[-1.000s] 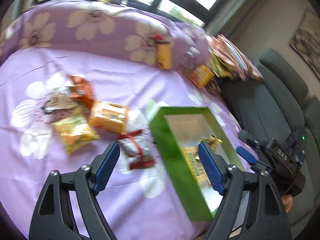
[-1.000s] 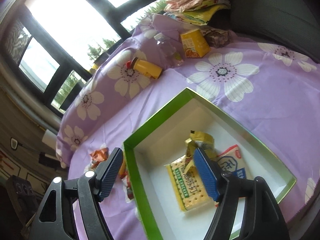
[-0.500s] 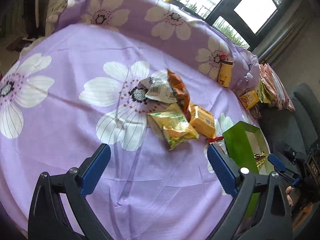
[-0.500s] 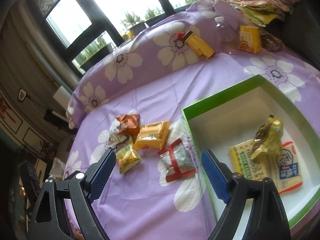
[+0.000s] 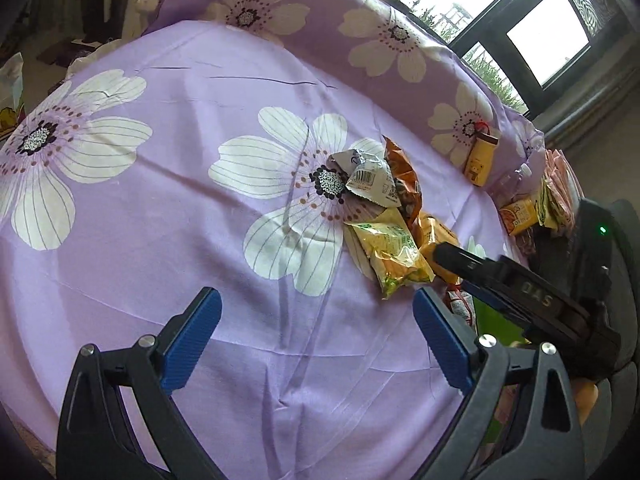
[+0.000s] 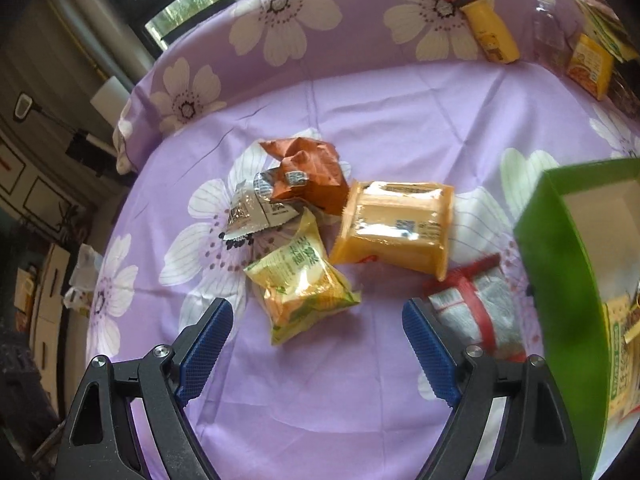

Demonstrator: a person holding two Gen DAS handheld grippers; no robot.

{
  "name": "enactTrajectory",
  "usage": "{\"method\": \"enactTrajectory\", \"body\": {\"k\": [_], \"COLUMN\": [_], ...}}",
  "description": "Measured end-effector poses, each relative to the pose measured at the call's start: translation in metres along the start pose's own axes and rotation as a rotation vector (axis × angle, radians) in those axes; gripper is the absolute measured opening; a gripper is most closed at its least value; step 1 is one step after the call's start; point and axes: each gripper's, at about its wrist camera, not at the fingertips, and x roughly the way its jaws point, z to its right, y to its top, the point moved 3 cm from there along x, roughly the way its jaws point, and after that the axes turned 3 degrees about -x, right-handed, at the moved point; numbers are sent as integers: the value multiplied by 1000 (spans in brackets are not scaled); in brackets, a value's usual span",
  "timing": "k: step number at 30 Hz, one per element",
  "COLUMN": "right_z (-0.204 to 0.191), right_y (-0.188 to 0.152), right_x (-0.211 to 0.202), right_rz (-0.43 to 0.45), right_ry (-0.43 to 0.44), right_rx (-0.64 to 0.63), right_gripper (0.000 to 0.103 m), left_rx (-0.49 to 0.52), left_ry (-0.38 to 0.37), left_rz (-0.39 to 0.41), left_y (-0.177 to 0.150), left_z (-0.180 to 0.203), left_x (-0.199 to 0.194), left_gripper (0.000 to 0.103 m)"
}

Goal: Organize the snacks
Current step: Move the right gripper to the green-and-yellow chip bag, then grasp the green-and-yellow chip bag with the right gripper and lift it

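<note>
Right gripper (image 6: 316, 344) fingers open, empty, above yellow-green snack bag (image 6: 300, 284): light, air-puffed, crinkly, slippery film. Best pinched across sealed end. Left gripper (image 5: 316, 336) open, empty.

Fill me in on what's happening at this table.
A person is sorting snacks into a green box, with a tool in each hand. Both the left tool and the right tool are open and empty. The right one hovers over loose packets on the purple floral cloth: a yellow-green bag, an orange pack and a red-trimmed packet. A cracker pack already lies in the box.
</note>
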Motion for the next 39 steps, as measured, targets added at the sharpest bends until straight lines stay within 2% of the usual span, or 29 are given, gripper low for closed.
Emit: {"method": "enactTrajectory", "body": {"k": [2, 4, 6, 8, 10, 11, 13, 16, 21, 27, 30, 31, 33, 35, 37, 39], "right_z": [-12, -18, -21, -22, -21, -20, -20, -16, -5, 12, 26, 30, 37, 46, 50, 48], "right_y": [6, 9, 8, 5, 2, 1, -1, -8, -40, -81, -83, -82, -75, -69, -65, -61], "right_x": [18, 34, 45, 49, 54, 55, 50, 34, 13, -4, -20, -27, -34, -38, -39, -40], "right_rz": [-13, -31, -63, -57, -78, -77, -70, -60, -113, -166, -101, -80, -36, -18, -21, -22], "right_ry": [-33, -60, -80, -106, -119, -102, -80, -38, 109, 162, 152, 135, 126, 140, 210, 267], "right_rx": [-43, -63, -76, -102, -114, -111, -120, -80, -14, 54, 87, 91, 101, 133, 180, 193], "right_gripper": [87, 87, 80, 77, 60, 58, 40, 31, 30, 31, 37, 44, 51, 51, 51, 51], "left_rx": [-15, -4, 3, -14, -15, -13, -18, -18, -4, 14, 45, 60, 84, 95, 78, 76], "left_ry": [0, -11, -25, -12, 3, 10, 18, 17, 32, 23, 22, 24, 24, -6, -83, -135], "left_rz": [12, -10, -18, -2, 3, -2, -14, -32, -54, -98, -110, -114, -126, -154, -217, -252], "left_y": [-1, -1, 0, 2, 4, 4, 3, 2, -3, -13, -20, -22, -27, -31, -37, -44], "left_z": [-2, -1, -2, -4, -6, -7, -8, -8, -6, 3, 9, 12, 17, 22, 26, 33], "left_x": [-3, -2, -2, -4, -3, -1, 2, 7, 14, 23, 27, 29, 33, 38, 44, 47], "left_gripper": [96, 96, 96, 96, 96, 96, 96, 96, 96, 96, 93, 90, 83, 77, 69, 67]}}
